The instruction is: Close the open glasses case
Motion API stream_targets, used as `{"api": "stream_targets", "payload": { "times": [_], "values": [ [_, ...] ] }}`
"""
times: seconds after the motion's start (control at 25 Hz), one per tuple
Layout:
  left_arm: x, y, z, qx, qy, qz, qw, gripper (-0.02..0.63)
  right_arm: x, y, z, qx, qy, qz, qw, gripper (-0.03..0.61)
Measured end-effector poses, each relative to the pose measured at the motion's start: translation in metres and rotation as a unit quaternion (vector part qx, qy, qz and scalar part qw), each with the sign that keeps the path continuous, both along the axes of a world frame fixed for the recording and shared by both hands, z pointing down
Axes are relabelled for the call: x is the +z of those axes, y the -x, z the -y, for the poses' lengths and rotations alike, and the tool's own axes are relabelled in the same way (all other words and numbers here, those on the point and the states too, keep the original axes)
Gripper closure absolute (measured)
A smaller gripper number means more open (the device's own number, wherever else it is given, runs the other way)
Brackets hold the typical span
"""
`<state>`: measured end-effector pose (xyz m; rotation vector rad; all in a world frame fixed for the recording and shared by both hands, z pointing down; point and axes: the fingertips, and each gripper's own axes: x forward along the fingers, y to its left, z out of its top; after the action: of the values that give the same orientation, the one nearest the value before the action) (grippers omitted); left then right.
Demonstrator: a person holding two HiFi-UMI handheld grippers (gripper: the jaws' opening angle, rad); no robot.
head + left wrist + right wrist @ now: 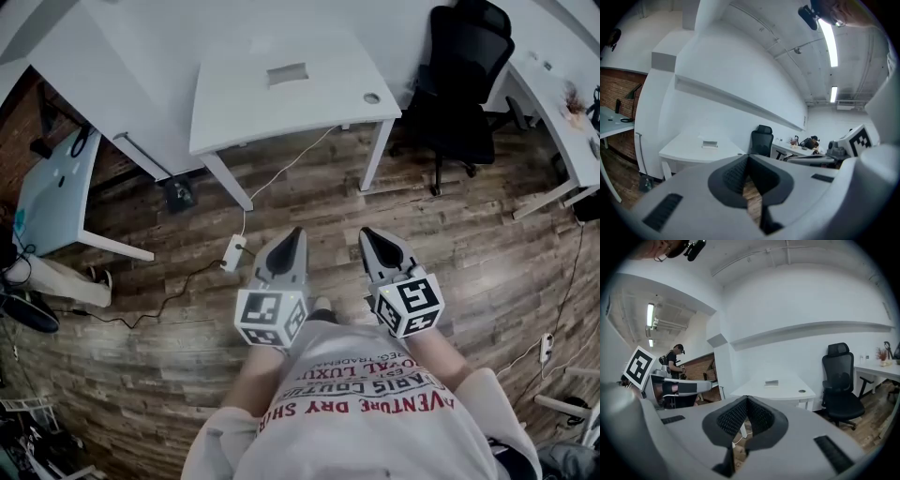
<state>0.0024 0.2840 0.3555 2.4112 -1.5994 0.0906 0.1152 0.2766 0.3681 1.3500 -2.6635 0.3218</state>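
Above the wooden floor [469,253], close in front of the person's white T-shirt [366,412], the left tool [295,234] and the right tool [367,234] are hanging side by side, both pointing ahead and a little apart from each other. In the left gripper view the left tool [748,157] is showing its jaws meeting at the tips with nothing between them; in the right gripper view the right tool [747,398] is likewise sitting closed and empty.

Ahead of both, the glasses case [287,73] is lying on the white bench [244,112], toward the far middle of the top and well apart from either tool; it is showing only as a small grey oblong, too small to tell how its lid is standing.

A round cable hole [372,97] is sitting near the bench's right corner. A black office chair [464,84] is standing just to the right of the bench; a white power strip [232,251] is lying on the floor between the bench and the left tool.
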Motion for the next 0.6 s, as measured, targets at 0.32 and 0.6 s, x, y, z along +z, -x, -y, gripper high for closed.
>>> {"api": "stream_targets", "payload": {
  "times": [0.32, 0.6],
  "values": [
    [-0.004, 0.046, 0.088, 0.006, 0.008, -0.007, 0.9999, 0.615, -0.007, 0.037, 0.086, 0.016, 0.014, 0.005, 1.0, 0.566],
    [0.028, 0.062, 0.137, -0.013, 0.043, -0.021, 0.9988, 0.615, 0.016, 0.044, 0.143, 0.009, 0.037, 0.002, 0.999, 0.566]
  ]
}}
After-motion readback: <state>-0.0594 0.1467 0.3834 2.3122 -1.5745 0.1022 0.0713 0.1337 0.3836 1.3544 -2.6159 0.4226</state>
